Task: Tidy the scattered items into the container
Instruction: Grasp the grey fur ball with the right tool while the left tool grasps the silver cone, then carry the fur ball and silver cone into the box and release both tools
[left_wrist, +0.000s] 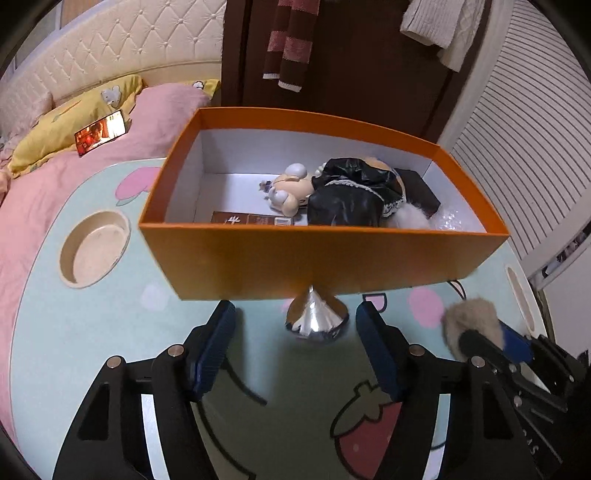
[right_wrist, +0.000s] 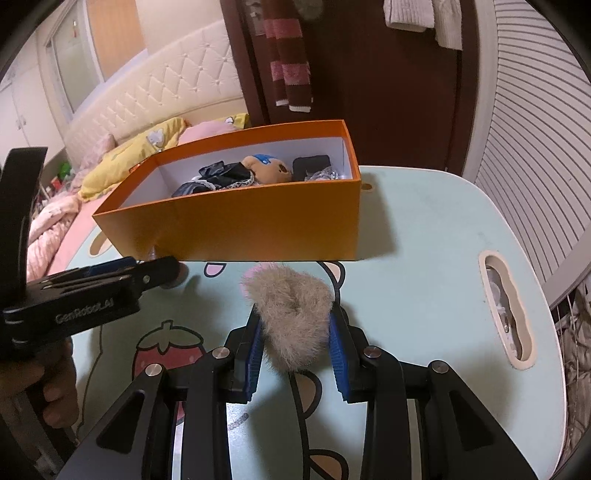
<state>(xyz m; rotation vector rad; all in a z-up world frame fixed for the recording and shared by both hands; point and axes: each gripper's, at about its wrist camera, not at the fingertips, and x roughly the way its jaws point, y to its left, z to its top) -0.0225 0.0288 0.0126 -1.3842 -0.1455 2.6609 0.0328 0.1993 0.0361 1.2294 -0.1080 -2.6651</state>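
Observation:
An orange box (left_wrist: 325, 254) with white inner walls stands on the pale green cartoon-print table (left_wrist: 55, 332). Inside lie a doll in a black dress (left_wrist: 332, 192), a brown packet (left_wrist: 251, 219) and a dark case (left_wrist: 421, 188). A shiny silver cone (left_wrist: 317, 317) stands on the table against the box's near wall. My left gripper (left_wrist: 295, 308) is open, with its blue pads either side of the cone and clear of it. My right gripper (right_wrist: 297, 314) is shut on a beige fur pompom (right_wrist: 295, 317) just in front of the box (right_wrist: 258, 221).
A round recess (left_wrist: 94, 251) is sunk in the table at left and an oval slot (right_wrist: 506, 314) at right. A pink bed with a lit phone (left_wrist: 101, 133) lies to the left. A dark wardrobe (left_wrist: 369, 55) with hanging clothes stands behind the box.

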